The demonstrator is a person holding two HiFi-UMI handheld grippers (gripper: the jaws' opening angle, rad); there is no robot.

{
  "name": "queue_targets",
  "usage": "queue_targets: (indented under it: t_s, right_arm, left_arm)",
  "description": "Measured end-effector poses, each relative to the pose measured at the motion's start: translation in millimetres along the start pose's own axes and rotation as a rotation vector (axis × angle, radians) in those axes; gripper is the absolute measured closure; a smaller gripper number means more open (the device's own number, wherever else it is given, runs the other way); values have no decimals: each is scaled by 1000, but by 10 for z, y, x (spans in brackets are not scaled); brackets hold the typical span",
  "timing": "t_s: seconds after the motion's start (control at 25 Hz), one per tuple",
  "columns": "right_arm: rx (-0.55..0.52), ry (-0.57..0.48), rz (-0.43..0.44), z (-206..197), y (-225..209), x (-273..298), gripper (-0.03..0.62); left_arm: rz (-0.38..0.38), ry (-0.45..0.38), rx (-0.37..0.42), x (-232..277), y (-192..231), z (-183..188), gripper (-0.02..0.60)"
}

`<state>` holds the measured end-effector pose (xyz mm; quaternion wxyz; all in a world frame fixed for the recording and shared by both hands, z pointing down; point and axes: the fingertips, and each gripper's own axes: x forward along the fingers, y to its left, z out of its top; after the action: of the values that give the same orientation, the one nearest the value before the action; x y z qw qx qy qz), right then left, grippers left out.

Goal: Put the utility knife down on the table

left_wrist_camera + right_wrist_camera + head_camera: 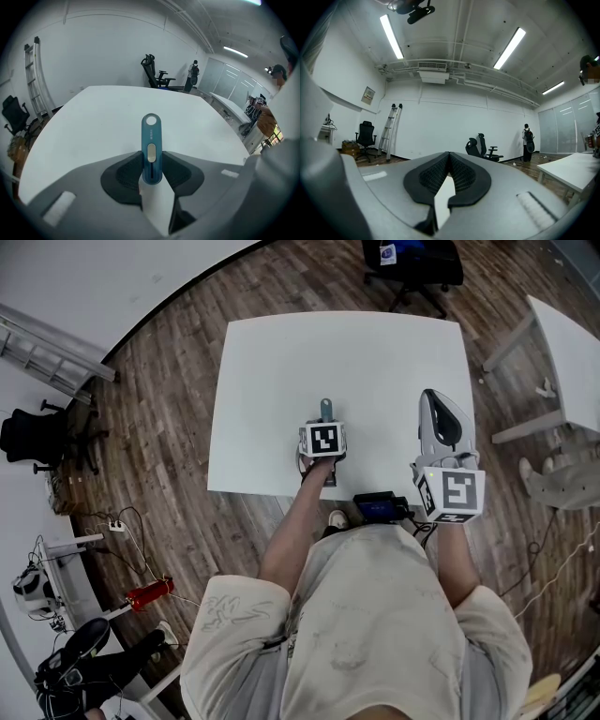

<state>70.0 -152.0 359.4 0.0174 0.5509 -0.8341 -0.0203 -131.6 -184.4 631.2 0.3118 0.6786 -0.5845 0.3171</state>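
Blue utility knife (151, 140) clamped between jaws of left gripper (152, 164), far end sticking out, tilted down over near edge of white table (281, 381); contact with tabletop unclear. Right gripper (447, 157) near table's right side, jaws pressed together, nothing between.

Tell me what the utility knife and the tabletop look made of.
Utility knife: probably moulded plastic, matte teal, judging by its rounded one-piece shell with a pale slider and a hanging hole. Table: smooth, matte white top with no grain, possibly laminate; the pictures leave that open.
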Motion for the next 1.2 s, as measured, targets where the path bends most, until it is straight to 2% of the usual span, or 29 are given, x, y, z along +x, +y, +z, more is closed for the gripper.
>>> queue_targets:
  t_s: [0.16, 0.32, 0.68, 1.2]
  right_arm:
    - [-3, 0, 2, -11, 5, 2, 589]
    - [-2, 2, 6, -15, 5, 3, 589]
    - [-5, 14, 7, -49, 21, -12, 589]
    - [-13, 13, 14, 46, 4, -17, 589]
  left_arm:
    - [-11, 31, -2, 42, -19, -44, 433]
    - [-37, 68, -37, 110, -87, -157, 433]
    - [-27, 61, -2, 132, -86, -58, 433]
    - [-24, 69, -1, 143, -98, -7, 431]
